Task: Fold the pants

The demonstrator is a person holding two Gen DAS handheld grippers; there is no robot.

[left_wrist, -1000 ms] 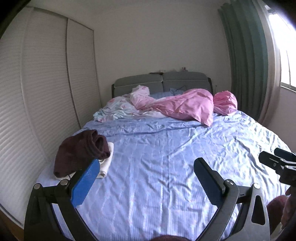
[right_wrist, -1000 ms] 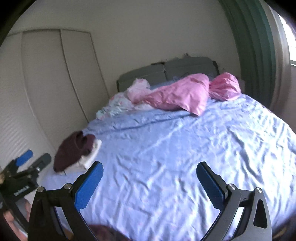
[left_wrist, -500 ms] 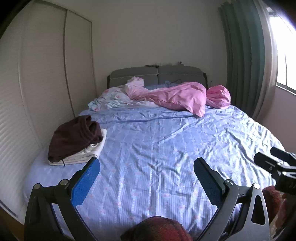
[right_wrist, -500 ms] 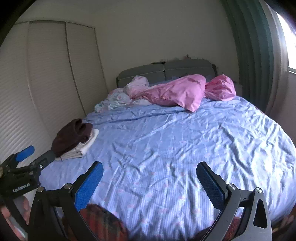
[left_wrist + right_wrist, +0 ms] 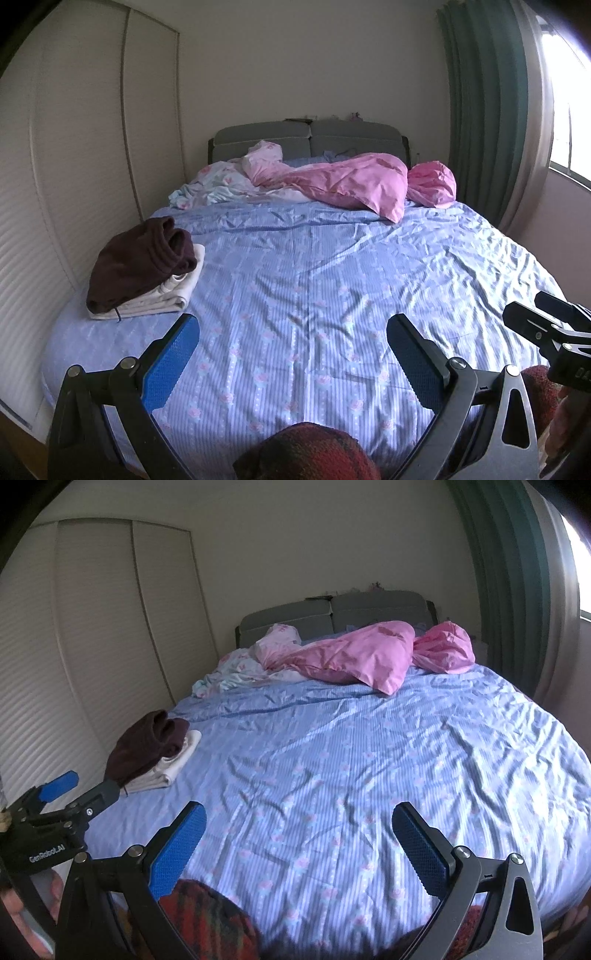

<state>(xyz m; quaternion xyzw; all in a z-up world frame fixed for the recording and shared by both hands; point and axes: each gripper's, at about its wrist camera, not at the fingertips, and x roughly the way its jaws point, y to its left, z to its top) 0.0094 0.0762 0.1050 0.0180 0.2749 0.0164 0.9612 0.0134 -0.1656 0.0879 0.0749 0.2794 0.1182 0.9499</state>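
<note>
both tools hover over the near end of the bed (image 5: 332,280), each spread wide with nothing between its blue pads. the left tool (image 5: 293,341) shows in its own view and again at the lower left of the right wrist view (image 5: 79,794); the right tool (image 5: 299,829) shows at the right edge of the left wrist view (image 5: 543,317). a red plaid garment (image 5: 306,454) (probably the pants, though only a bunched part shows) sits at the bottom edge, just below the tools, at the foot of the bed. a dark brown garment (image 5: 136,262) lies on folded white cloth (image 5: 177,291) near the bed's left edge. pink bedding (image 5: 354,181) is heaped by the grey headboard (image 5: 310,136).
</note>
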